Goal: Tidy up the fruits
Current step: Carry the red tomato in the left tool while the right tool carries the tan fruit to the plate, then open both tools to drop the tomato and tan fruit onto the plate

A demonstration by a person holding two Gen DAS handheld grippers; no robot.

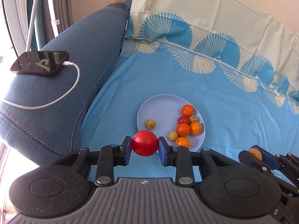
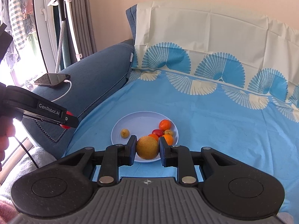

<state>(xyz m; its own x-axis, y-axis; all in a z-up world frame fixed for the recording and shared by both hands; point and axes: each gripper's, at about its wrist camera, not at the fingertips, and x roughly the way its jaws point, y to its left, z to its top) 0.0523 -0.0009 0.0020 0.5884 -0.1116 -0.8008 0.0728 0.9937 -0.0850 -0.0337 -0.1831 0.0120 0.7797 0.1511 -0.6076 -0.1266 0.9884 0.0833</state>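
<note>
A pale blue plate (image 1: 160, 108) lies on the blue bedsheet and holds several small orange, red and yellow-green fruits (image 1: 184, 129). My left gripper (image 1: 144, 145) is shut on a large red fruit (image 1: 144, 142), held just before the plate's near rim. My right gripper (image 2: 147, 148) is shut on a yellow-brown round fruit (image 2: 147, 147) above the plate's (image 2: 142, 121) near edge. The right gripper with its fruit (image 1: 255, 154) shows at lower right in the left wrist view. The left gripper (image 2: 68, 120) shows at left in the right wrist view.
A dark blue sofa arm (image 1: 71, 71) rises at the left with a phone (image 1: 40, 62) and white charging cable (image 1: 72, 87) on it. A cream and blue patterned cloth (image 1: 205, 28) covers the back. Curtains and a stand (image 2: 61, 18) are at far left.
</note>
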